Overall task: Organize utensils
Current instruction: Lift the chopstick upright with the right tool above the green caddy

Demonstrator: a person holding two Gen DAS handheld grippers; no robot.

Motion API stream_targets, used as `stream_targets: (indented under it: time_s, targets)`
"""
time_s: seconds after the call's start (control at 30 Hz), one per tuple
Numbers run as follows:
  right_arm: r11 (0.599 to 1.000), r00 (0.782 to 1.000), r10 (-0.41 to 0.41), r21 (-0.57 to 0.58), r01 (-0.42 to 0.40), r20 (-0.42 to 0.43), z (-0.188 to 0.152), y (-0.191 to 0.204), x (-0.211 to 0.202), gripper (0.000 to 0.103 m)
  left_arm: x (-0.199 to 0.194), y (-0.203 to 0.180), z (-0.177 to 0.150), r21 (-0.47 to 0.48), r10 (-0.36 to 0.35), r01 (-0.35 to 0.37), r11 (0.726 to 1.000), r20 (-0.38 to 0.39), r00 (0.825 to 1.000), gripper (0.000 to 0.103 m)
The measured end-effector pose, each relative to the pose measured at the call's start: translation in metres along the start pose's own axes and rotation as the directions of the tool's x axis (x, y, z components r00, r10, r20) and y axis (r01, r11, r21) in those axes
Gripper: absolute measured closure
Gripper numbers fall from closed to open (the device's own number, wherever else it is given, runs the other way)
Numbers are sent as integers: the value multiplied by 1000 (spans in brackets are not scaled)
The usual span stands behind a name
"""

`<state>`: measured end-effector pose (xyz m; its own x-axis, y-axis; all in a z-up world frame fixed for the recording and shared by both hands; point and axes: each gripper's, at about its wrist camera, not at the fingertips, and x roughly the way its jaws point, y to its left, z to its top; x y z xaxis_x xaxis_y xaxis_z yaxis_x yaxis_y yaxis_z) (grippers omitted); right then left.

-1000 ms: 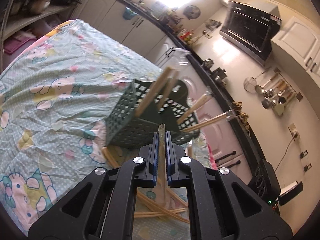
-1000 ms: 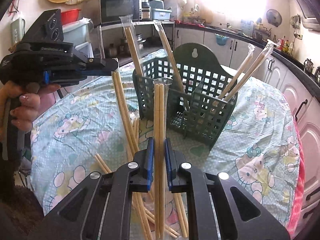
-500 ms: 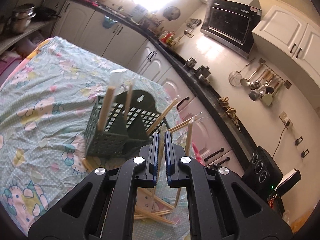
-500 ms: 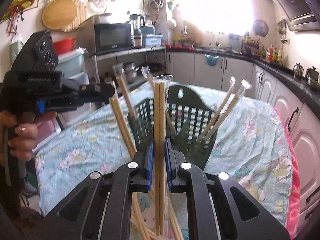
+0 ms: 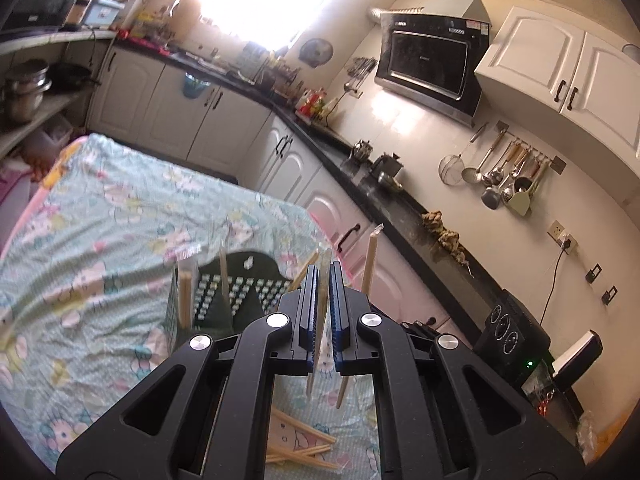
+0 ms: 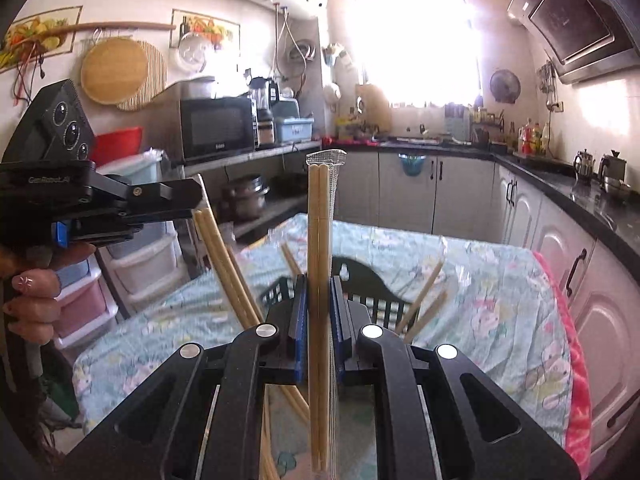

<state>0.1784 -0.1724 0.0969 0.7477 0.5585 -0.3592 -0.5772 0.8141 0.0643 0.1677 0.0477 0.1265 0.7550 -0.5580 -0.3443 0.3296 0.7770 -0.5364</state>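
Chopsticks (image 6: 319,280) lifted higher, basket (image 5: 224,288) lower

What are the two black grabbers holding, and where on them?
Each holds wrapped chopsticks. The right gripper pinches its upright pair low down; the left gripper pinches its pair near the top.

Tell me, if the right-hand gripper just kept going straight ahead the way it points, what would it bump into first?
Probably the green basket on the table: it sits just beyond the right gripper, which points slightly downward and is shut on a wrapped chopstick pair. Depth is hard to judge here, so it might pass over the rim.
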Motion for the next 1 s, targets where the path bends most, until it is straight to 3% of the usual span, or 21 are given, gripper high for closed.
stream_targets:
  time_s: [0.6, 1.0]
  targets:
    - [1000, 991, -16, -18, 18, 137, 60, -5, 10, 92, -33, -6, 56, 78, 112, -127, 989, 164, 980, 100]
    - [998, 973, -29, -48, 41, 229, 76, -5, 16, 92, -31, -1, 72, 107, 192, -217, 970, 208, 959, 100]
